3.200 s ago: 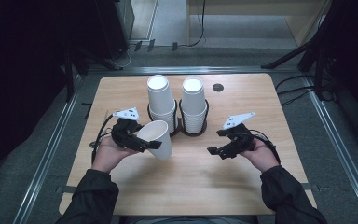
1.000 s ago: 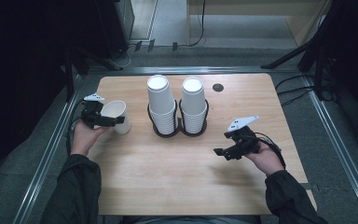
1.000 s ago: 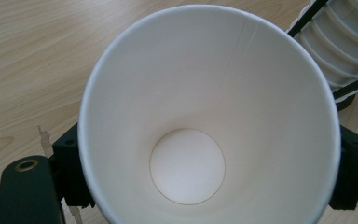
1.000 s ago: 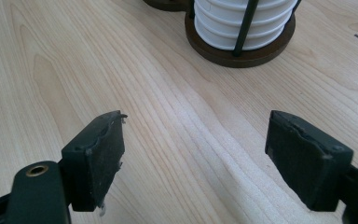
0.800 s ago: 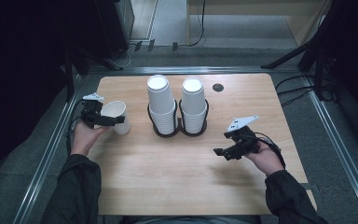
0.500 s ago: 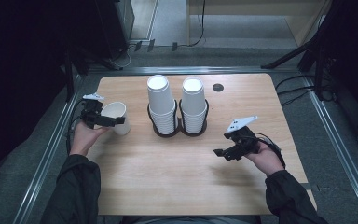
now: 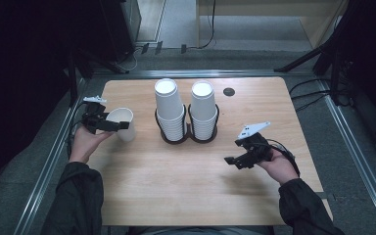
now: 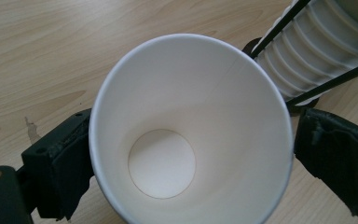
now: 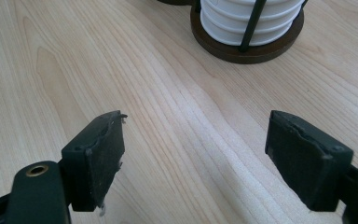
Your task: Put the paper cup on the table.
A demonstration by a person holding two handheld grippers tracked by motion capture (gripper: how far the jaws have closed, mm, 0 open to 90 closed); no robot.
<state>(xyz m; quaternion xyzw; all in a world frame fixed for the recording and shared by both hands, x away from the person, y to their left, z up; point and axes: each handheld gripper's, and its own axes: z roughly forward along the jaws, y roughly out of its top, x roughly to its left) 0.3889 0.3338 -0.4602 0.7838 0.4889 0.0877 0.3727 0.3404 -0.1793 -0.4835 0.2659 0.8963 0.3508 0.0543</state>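
Observation:
A single white paper cup [image 7: 125, 132] stands upright near the table's left edge. My left gripper [image 7: 119, 125] reaches around it from the left. In the left gripper view the cup [image 8: 168, 140] sits between the two black pads [image 8: 60, 172], whose jaws have just been opening; the right-hand pad stands slightly off the rim. Two stacks of white cups [image 7: 169, 105] [image 7: 203, 105] rise upside down in black wire holders at the table's middle. My right gripper [image 7: 235, 160] hovers open at the right front, with bare wood between its jaws [image 9: 193, 158].
A small black round plug [image 7: 229, 91] sits in the wooden table [image 7: 176, 191] at the back right. Metal rails run along both table sides. The right stack's round wooden base [image 9: 247, 46] lies ahead of the right gripper.
About three seconds ago the left gripper held the cup tilted in front of the stacks; it now stands upright at the left. Over the last second hardly anything moved. The right hand kept still.

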